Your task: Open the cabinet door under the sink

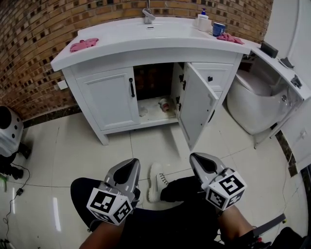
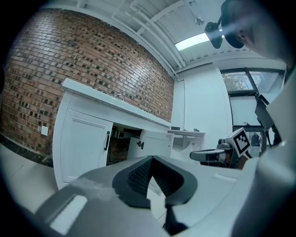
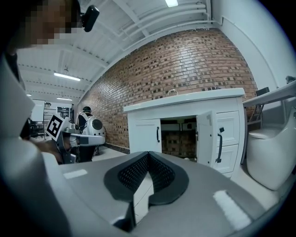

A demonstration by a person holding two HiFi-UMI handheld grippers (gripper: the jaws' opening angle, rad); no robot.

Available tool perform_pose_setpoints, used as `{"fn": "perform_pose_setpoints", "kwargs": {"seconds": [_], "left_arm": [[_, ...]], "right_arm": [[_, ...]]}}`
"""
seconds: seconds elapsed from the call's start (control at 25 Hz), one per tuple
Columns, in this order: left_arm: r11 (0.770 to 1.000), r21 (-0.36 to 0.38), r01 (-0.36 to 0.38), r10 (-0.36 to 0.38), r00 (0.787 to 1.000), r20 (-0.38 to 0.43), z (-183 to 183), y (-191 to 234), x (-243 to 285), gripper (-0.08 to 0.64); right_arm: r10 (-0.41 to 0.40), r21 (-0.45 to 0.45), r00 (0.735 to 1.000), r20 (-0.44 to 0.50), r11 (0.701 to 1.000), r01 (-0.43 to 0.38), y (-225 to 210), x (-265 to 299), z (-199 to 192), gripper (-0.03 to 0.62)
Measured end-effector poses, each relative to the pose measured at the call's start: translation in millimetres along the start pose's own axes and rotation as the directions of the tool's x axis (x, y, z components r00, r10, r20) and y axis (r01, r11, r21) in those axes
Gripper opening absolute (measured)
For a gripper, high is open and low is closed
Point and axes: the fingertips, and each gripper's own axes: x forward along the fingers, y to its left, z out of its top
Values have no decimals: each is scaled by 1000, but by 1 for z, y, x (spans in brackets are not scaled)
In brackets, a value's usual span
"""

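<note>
The white vanity cabinet (image 1: 146,48) stands ahead under the sink. Its right door (image 1: 197,104) is swung wide open towards me, and the dark inside shows a small object (image 1: 164,104) on the floor of the cabinet. The left door (image 1: 109,99) is closed, with a black handle (image 1: 131,87). My left gripper (image 1: 130,166) and right gripper (image 1: 197,158) hang low over the person's legs, well short of the cabinet, both shut with nothing in them. The open door (image 3: 206,141) and the closed door (image 2: 85,148) also show beyond the shut jaws.
On the counter lie a pink cloth (image 1: 83,44), a faucet (image 1: 148,14), a soap bottle (image 1: 202,22), a blue cup (image 1: 218,28) and another pink cloth (image 1: 229,37). A white toilet (image 1: 252,104) stands right of the cabinet. A white and black machine (image 1: 7,131) is at the left. A white shoe (image 1: 156,180) rests on the tile floor.
</note>
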Motion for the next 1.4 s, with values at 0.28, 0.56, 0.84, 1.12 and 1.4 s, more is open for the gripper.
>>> {"fn": "perform_pose_setpoints", "kwargs": {"seconds": [0.28, 0.56, 0.84, 1.12, 1.4], "left_arm": [[1000, -5, -7, 7, 1000, 11, 1, 0, -10, 3], [1000, 5, -8, 8, 1000, 13, 2, -2, -12, 3], [1000, 9, 4, -4, 1000, 8, 0, -4, -9, 3], [1000, 5, 6, -6, 1000, 10, 0, -2, -7, 3], [1000, 2, 3, -3, 1000, 4, -1, 0, -6, 3]], "right_arm": [[13, -21, 1000, 10, 1000, -13, 12, -4, 4, 8], [24, -13, 1000, 15, 1000, -24, 15, -4, 4, 8], [21, -13, 1000, -2, 1000, -21, 15, -3, 0, 8], [21, -15, 1000, -2, 1000, -21, 15, 0, -1, 8], [21, -17, 1000, -7, 1000, -21, 12, 5, -1, 6]]}}
